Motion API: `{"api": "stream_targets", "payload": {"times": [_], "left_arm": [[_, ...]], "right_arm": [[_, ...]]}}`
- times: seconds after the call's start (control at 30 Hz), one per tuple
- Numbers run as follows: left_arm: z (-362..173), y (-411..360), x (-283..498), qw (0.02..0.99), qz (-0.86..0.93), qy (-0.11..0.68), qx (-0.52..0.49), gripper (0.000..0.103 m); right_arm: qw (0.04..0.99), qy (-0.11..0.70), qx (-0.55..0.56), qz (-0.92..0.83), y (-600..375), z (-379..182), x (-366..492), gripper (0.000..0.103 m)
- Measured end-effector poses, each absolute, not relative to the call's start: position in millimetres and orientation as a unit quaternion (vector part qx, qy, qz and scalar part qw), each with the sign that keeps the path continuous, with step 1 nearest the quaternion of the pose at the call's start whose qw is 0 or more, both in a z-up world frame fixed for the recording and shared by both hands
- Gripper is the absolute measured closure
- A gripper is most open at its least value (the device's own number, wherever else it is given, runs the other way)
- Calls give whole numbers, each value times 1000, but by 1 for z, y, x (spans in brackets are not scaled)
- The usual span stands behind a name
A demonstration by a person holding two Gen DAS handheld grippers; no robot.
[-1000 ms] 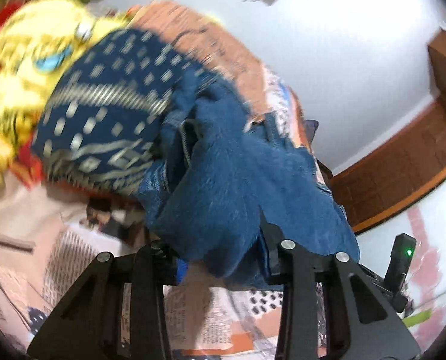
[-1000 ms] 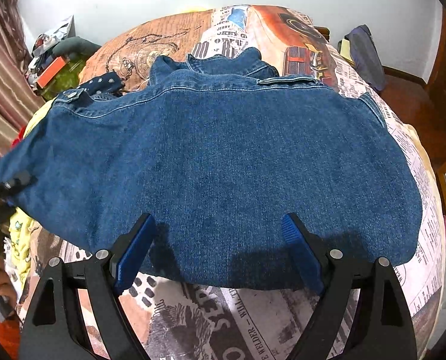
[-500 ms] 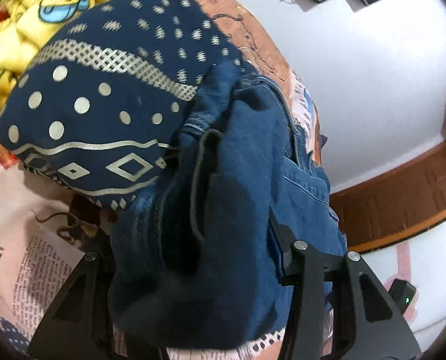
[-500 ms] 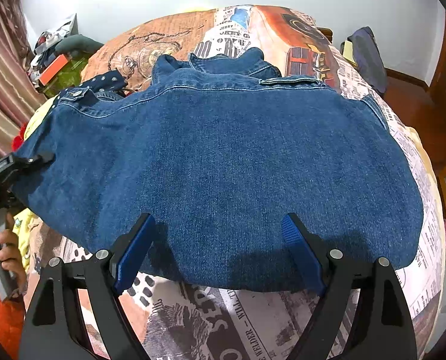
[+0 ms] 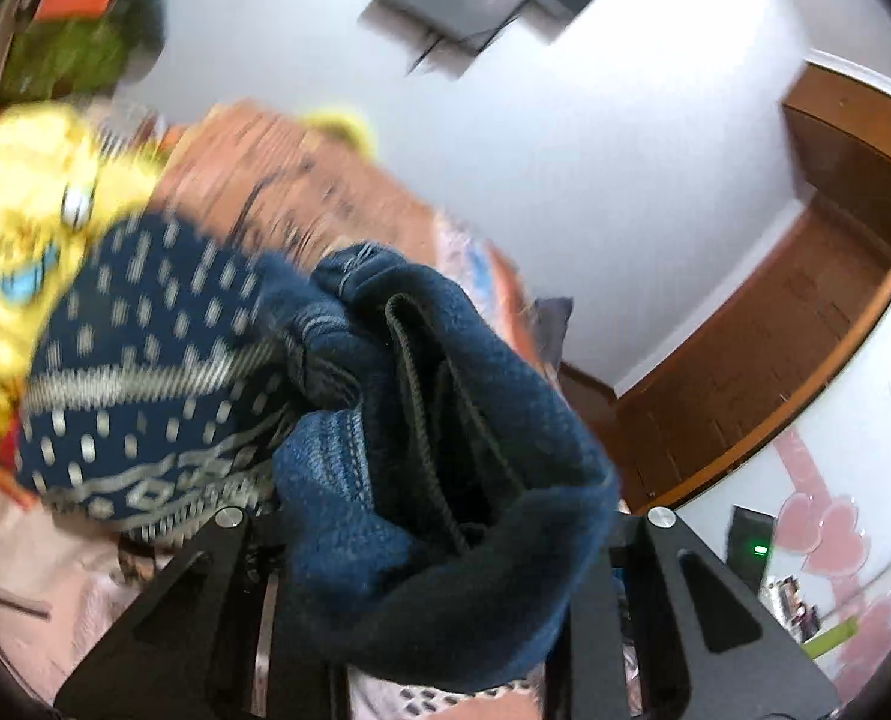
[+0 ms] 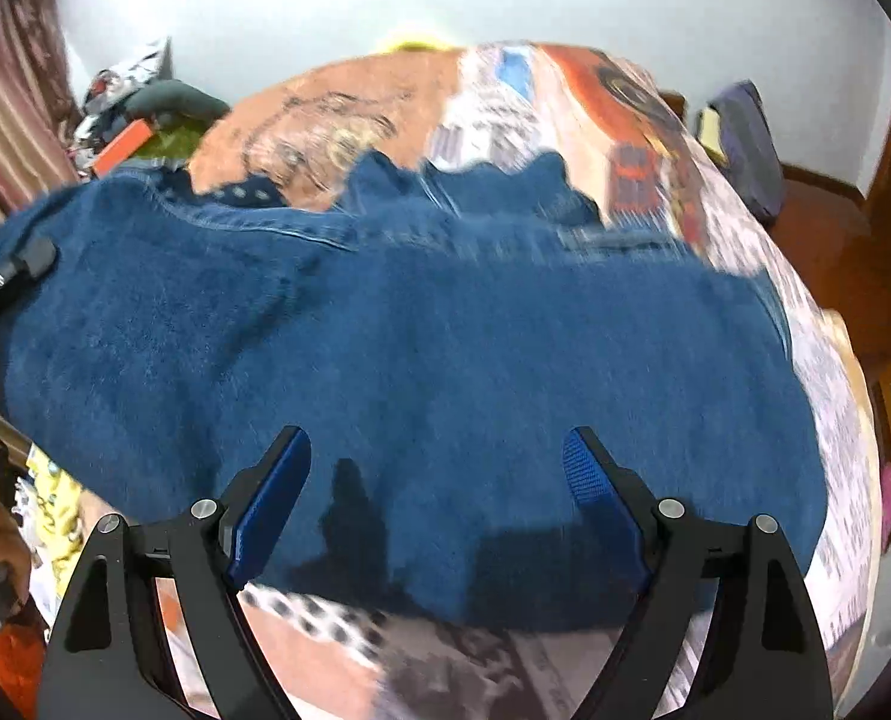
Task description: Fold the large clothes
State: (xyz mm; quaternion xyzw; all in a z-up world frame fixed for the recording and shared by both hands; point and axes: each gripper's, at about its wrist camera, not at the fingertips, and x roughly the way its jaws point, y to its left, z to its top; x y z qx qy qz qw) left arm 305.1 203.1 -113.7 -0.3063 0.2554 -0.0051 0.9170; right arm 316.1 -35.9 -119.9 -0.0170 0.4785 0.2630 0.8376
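Fingers closing on the left gripper [image 5: 445,552] bunch the denim jacket's [image 6: 421,360] left end, its length running crosswise under the wide-open, empty right gripper [image 6: 436,504].

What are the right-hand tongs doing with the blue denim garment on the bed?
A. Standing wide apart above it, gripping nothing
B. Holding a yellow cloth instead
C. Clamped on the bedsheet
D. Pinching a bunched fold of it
A. In the right wrist view the right tongs stand wide apart over the flat denim garment, with no cloth pressed between the blue pads.
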Motion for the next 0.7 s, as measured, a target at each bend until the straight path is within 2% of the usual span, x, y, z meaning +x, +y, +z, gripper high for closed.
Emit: {"api": "stream_targets", "payload": {"times": [0.2,0.4,0.57,0.7], "left_arm": [[-84,207,306,930,12,234,-281,80],[-107,212,309,921,32,282,-267,80],[-111,200,314,922,33,288,-257,80],[-104,184,328,922,33,292,-252,80]], "right_arm": [[822,482,-51,299,18,-127,313,19],[796,505,-100,318,54,-162,301,19],[783,516,-95,333,48,-167,304,19],[790,516,-46,327,15,-152,309,19]]}}
